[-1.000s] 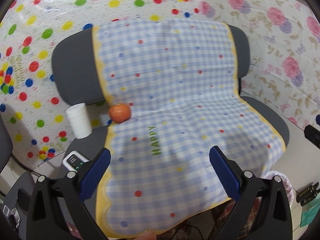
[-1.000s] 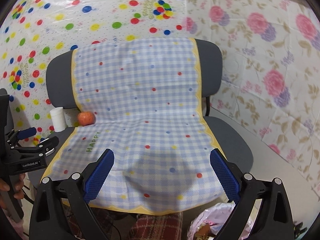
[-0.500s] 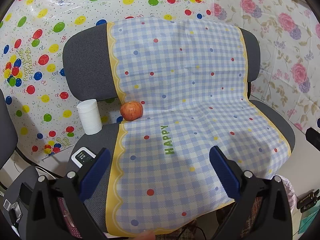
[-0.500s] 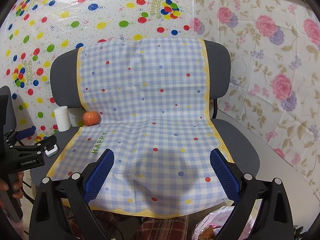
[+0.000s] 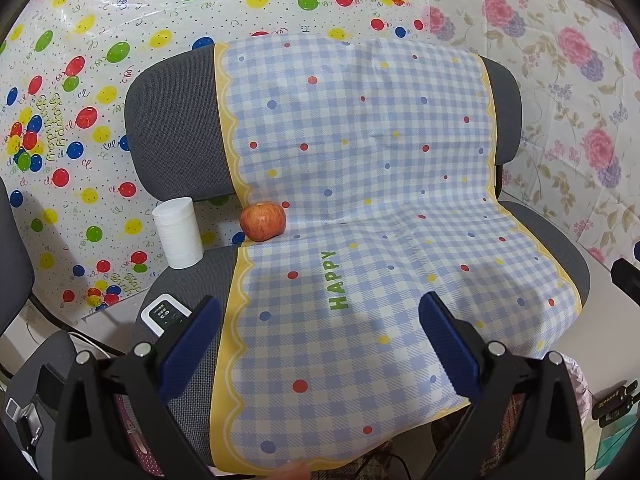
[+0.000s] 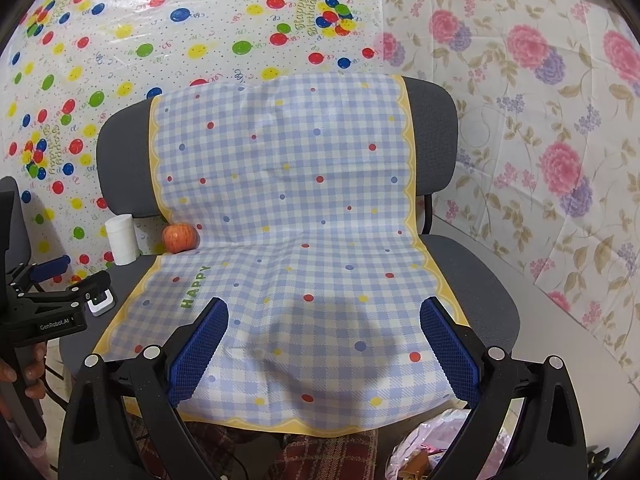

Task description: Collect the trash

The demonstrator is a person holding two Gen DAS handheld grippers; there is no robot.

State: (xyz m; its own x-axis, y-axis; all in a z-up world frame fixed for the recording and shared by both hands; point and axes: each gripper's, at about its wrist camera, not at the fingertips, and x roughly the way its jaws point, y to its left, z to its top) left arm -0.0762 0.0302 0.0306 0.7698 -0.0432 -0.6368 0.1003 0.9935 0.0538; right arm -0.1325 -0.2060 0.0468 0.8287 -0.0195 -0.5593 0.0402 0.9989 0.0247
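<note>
1. Left wrist view: the left gripper (image 5: 320, 316) hangs over the front of the seat with its blue jaws spread wide and nothing between them. Compared with a second ago the whole chair (image 5: 172, 120) sits lower and smaller in the picture, so the gripper has drawn back and tipped up a little; it has not closed in on anything.
2. In the same view, the likely trash is at the back left of the seat: a white paper cup (image 5: 178, 233) standing upright on the bare grey cushion, and an apple (image 5: 263, 222) just beside it, resting at the crease on the edge of the checked cloth (image 5: 360, 200). Both lie exactly where they were a second ago. A small white device (image 5: 165, 314) lies on the seat's left front edge, partly behind the left jaw.
3. Right wrist view: the right gripper (image 6: 322, 320) is likewise released and empty, held over the front middle of the cloth. This view too has pulled away from the chair over the last second.
4. Also here, the left gripper shows at the left edge, held by a hand (image 6: 30, 364), near the device and short of the cup. A pink plastic bag (image 6: 428, 444) with scraps in it lies on the floor below the seat front; I judge it to be the trash bag.
5. My reading: nothing is collected yet; the pull-back looks like a survey before the left side reaches for the cup.
</note>
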